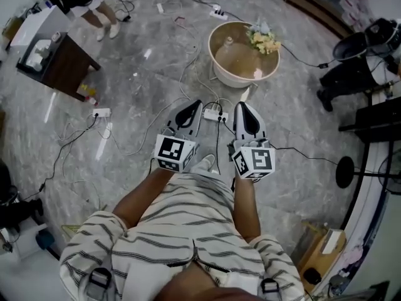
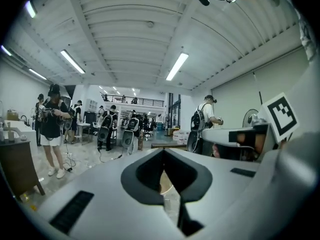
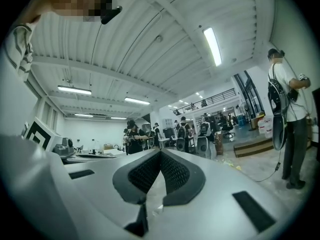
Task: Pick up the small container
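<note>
Left gripper (image 1: 197, 105) and right gripper (image 1: 241, 107) are seen closed, empty; jaws should be opened before the round surface (image 1: 238, 63) ahead is approached.

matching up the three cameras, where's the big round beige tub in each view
Head view: beige tub on the floor, upper centre, flowers on its right rim.
Left gripper view: probably the beige sliver low in the gap between the jaws, bottom centre.
Right gripper view: cannot be made out.
Shared landmark: dark table, upper left in the head view, left edge in the left gripper view.
</note>
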